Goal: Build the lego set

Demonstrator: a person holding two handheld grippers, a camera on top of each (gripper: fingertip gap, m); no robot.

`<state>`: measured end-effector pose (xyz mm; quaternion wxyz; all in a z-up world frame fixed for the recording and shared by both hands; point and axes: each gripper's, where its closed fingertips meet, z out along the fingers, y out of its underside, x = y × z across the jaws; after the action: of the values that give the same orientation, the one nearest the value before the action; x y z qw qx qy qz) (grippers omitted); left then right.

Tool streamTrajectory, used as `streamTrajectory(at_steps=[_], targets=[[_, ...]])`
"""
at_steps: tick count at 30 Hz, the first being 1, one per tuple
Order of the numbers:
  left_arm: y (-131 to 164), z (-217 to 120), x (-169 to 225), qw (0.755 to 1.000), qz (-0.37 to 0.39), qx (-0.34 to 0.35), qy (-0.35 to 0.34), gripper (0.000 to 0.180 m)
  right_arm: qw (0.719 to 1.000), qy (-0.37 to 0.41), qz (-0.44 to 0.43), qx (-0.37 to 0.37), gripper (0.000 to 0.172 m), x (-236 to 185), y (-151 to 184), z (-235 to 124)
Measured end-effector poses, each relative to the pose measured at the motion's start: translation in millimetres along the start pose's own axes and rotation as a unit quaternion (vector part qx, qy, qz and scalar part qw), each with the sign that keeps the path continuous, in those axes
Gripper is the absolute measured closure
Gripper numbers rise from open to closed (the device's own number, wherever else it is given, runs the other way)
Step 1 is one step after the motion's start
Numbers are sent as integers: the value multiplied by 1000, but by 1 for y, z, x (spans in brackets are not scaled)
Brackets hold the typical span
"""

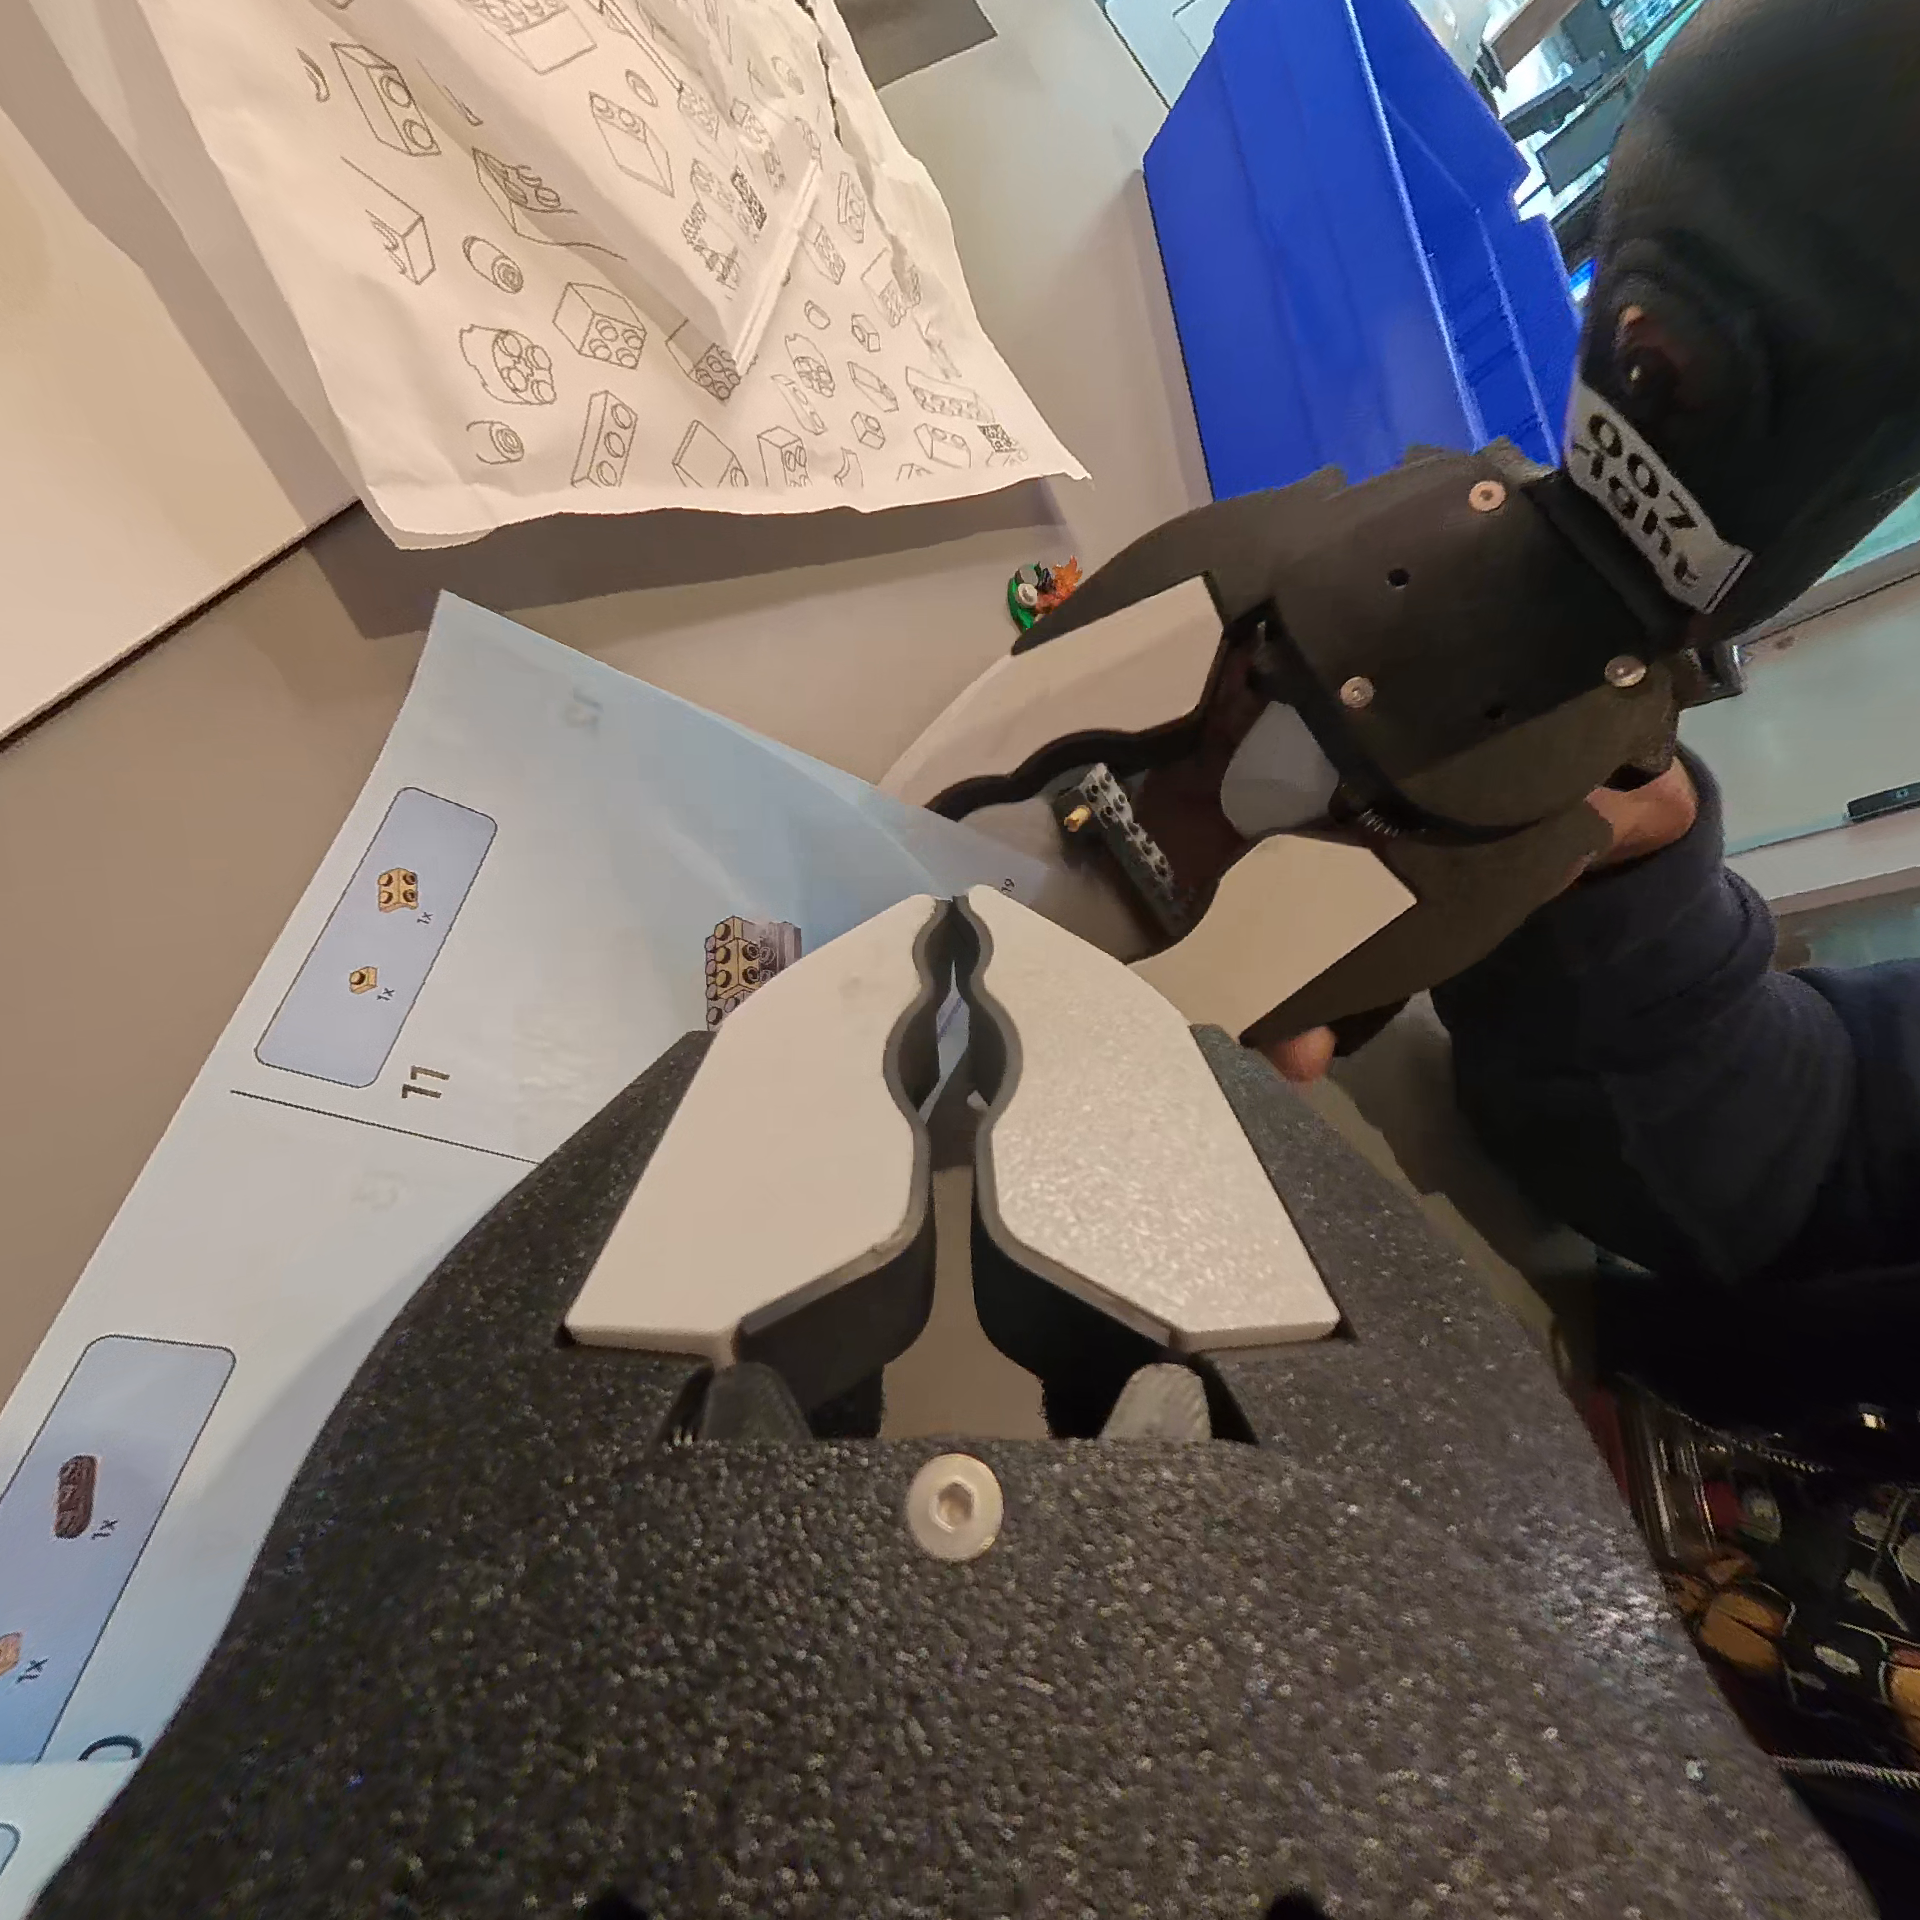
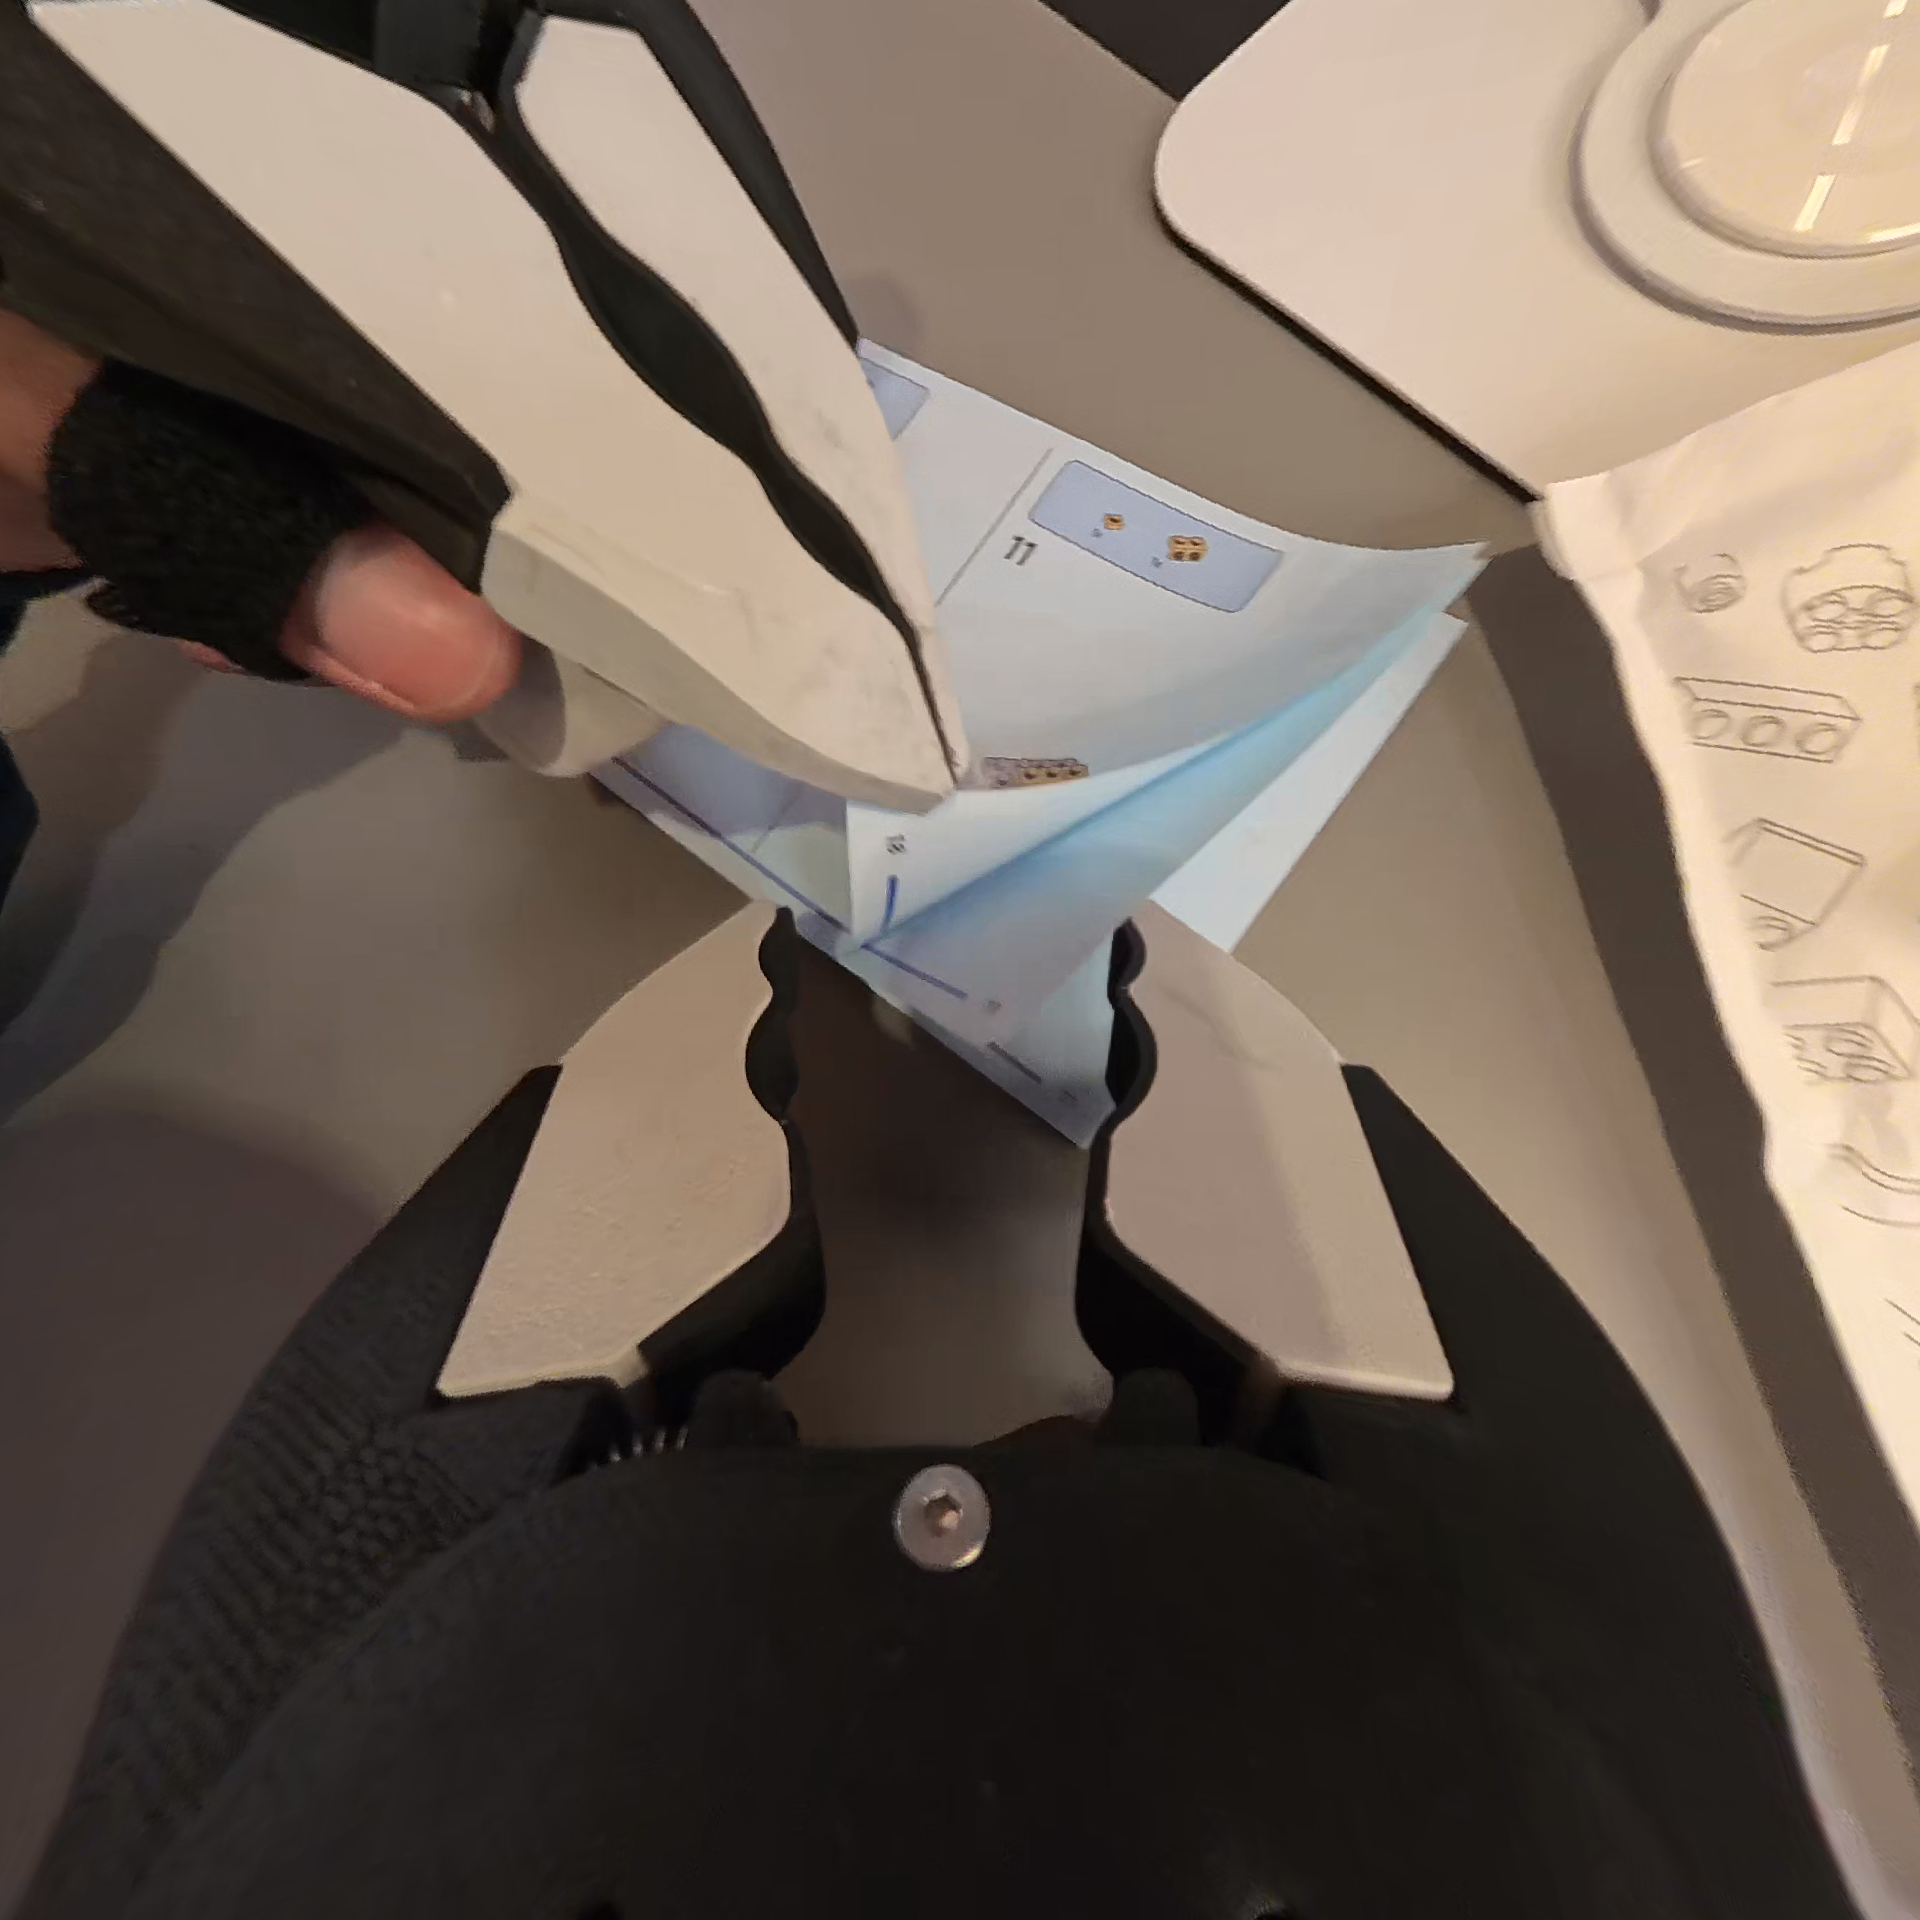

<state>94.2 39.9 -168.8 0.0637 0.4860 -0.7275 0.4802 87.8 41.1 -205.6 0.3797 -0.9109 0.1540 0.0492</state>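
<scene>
This is looking like an office or lab workspace set up for building toy bricks. A plain grey table [image 1: 156, 831] is carrying a pale blue building booklet [image 1: 499, 852] lying open near the middle, and a white paper bag [image 1: 582, 260] printed with brick outlines is lying at the far left. A blue plastic bin [image 1: 1340, 239] is standing at the far right, with glass partitions and desks showing behind it. A white base [image 2: 1382, 260] with a round disc is sitting on the table by the booklet. A tiny green and orange toy piece [image 1: 1039, 594] is resting farther back.
</scene>
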Motion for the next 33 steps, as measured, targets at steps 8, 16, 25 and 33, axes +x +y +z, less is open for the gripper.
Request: streamTrajectory(at_steps=[8, 16, 25, 33], targets=[[-4, -1, -3, 1000, -6, 12, -8, 180, 999, -14, -3, 33, 105, -5, -12, -15], [-10, 1, 6, 1000, -5, 18, -3, 171, 998, -36, 52, 6, 117, -11, -3, 3], [-27, -25, 18, 998, 10, 63, 17, 169, 999, -6, 42, 2, 129, -13, 4, 4], [-36, -40, 16, 995, 1, 98, 28, 170, 995, 28, 93, 32, 144, -9, 0, 4]])
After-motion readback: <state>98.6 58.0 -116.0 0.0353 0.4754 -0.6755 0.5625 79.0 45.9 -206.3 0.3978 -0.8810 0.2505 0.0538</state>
